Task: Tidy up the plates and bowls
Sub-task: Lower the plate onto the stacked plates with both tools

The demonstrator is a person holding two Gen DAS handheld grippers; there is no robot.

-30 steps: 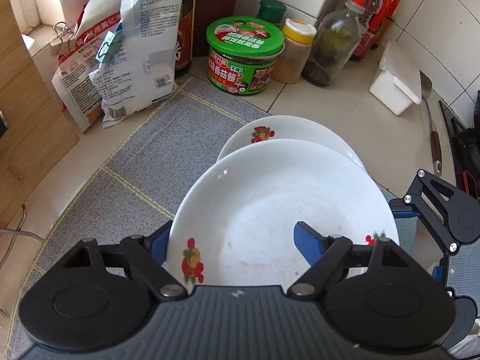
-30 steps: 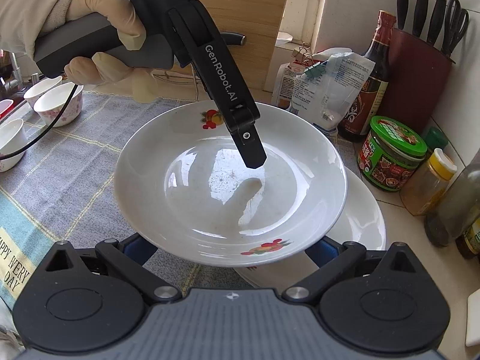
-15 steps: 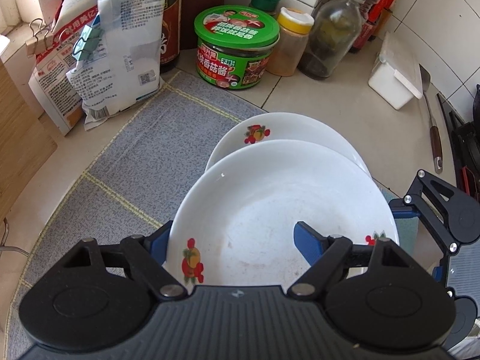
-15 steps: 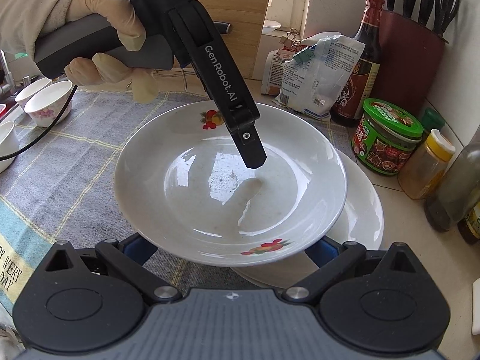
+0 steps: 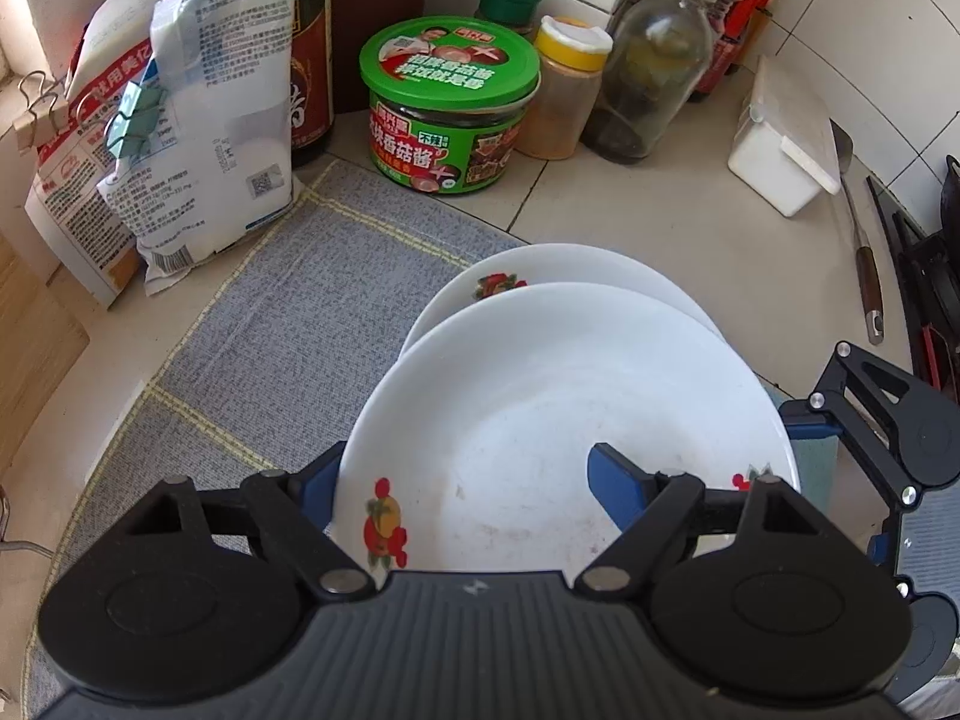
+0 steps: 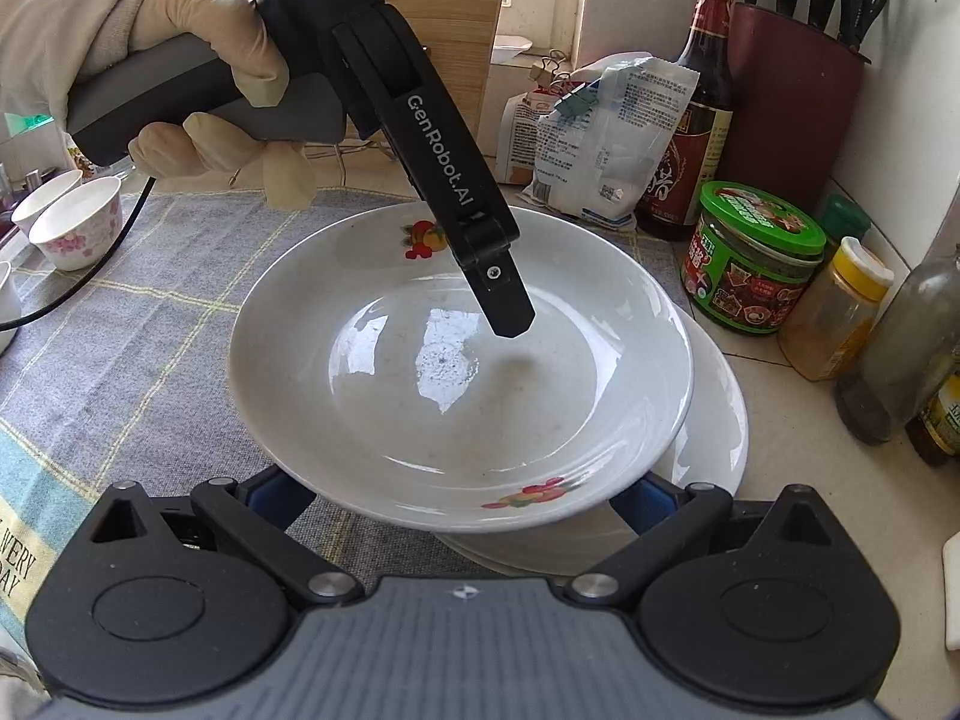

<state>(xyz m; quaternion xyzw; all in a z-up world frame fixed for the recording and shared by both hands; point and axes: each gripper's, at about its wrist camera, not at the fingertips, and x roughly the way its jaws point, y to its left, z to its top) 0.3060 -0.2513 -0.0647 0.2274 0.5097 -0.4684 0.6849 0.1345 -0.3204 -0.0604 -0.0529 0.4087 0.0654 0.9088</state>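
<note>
Left wrist view: the left gripper (image 5: 462, 480) pinches the rim of a white fruit-pattern plate (image 5: 540, 420), one blue finger (image 5: 618, 483) over the inside, the other under the edge at 8 o'clock. This plate sits above a second white plate (image 5: 558, 267) lying at 12 o'clock on the grey checked mat (image 5: 288, 312). A green-lidded mushroom sauce jar (image 5: 447, 102) stands further at 12 o'clock.

Right wrist view: the right gripper (image 6: 462, 492) has fingers spread wide, both below the near rim of the held plate (image 6: 432, 396); I cannot tell if they touch it. The left gripper's black finger (image 6: 504, 306) reaches into the plate from 11 o'clock. Two small flowered bowls (image 6: 75, 222) stand at 9 o'clock.
</note>
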